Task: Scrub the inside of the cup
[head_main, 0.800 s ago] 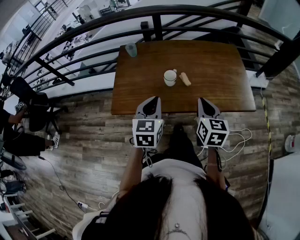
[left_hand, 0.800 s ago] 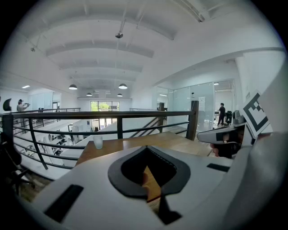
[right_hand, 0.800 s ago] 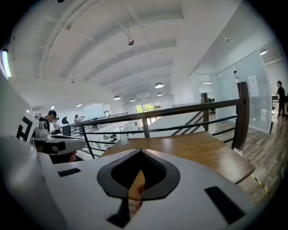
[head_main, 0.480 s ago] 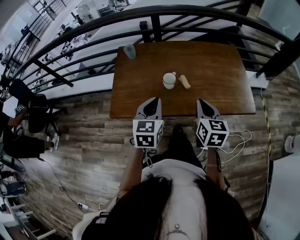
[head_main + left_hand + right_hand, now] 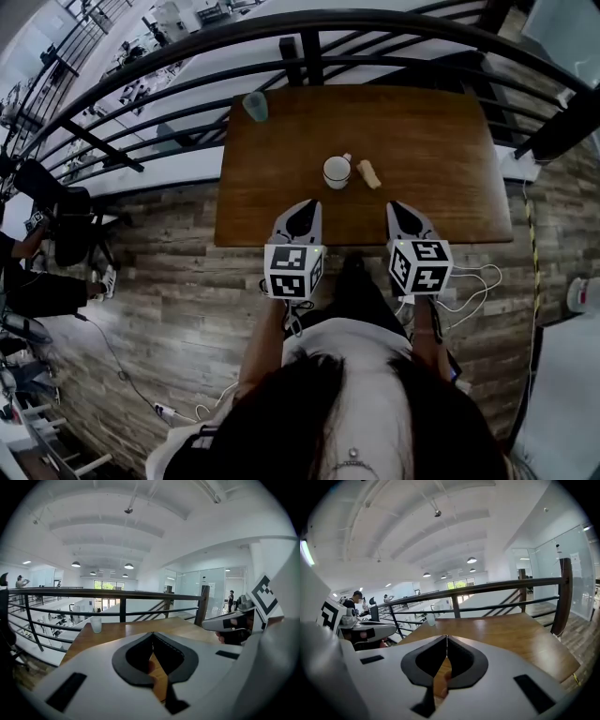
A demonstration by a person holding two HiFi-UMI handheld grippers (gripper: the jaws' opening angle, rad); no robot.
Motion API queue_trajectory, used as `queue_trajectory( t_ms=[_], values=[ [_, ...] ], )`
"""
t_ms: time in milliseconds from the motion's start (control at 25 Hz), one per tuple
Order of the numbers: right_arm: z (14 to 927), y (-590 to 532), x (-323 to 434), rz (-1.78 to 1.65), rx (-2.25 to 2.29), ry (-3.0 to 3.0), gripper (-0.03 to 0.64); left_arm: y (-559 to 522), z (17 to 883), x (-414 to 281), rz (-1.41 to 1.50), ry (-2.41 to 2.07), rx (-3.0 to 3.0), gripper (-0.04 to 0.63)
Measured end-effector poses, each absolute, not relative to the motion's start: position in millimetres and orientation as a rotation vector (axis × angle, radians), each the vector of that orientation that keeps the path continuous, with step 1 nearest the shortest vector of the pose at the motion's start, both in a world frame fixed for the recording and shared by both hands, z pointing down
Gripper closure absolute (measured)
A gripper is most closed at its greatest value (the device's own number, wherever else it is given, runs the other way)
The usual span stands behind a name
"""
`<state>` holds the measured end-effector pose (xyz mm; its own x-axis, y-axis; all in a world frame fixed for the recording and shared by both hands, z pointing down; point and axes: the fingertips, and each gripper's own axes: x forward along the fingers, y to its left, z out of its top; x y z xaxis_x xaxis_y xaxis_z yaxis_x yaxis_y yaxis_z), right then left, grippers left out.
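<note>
Both hand-held grippers hang over the near edge of the brown wooden table (image 5: 441,141), and neither is on anything. The left gripper (image 5: 306,203) has its jaws pressed together with only tabletop beyond them. The right gripper (image 5: 398,205) is likewise closed and empty, so this looks like a start posture with scrubbing not yet begun.

The small white ceramic cup (image 5: 337,172) stands upright, mouth up, in the middle of the table. That is between 1 and 2 o'clock from the left gripper and about 10 o'clock from the right one. Standing upright leaves its inside open to reach from above.

Just beside the cup, at its 3 o'clock, lies a tan oblong pad (image 5: 370,173), probably the scrubber. Whether it touches the cup is too small to tell. Its place suits the right gripper taking it while the left steadies the cup, once both sets of jaws part.

A translucent bluish plastic tumbler (image 5: 254,106) sits well apart at the cup's 10 o'clock, by the black metal railing (image 5: 309,42)
</note>
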<state>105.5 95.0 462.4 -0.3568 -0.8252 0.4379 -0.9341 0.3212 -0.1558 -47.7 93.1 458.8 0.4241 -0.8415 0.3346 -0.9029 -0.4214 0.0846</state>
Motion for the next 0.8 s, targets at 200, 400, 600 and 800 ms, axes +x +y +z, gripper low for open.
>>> queue_trajectory(
  t_ms=[200,400,600,800],
  values=[
    [472.7,72.9,106.5,0.568,1.538,-2.300,0.580,70.8,470.4,-44.3,0.365,-1.517,2.418,0.586],
    [478.4,51.2,104.8,0.601,1.491,-2.313,0.578,52.0,480.2,-42.8,0.388,-1.517,2.399,0.586],
    [491.0,36.6,107.3,0.632,1.447,-2.314,0.577,40.3,493.9,-34.5,0.421,-1.493,2.396,0.586],
    [508.0,21.1,104.0,0.658,1.397,-2.308,0.577,26.1,510.7,-35.0,0.450,-1.495,2.376,0.578]
  ],
)
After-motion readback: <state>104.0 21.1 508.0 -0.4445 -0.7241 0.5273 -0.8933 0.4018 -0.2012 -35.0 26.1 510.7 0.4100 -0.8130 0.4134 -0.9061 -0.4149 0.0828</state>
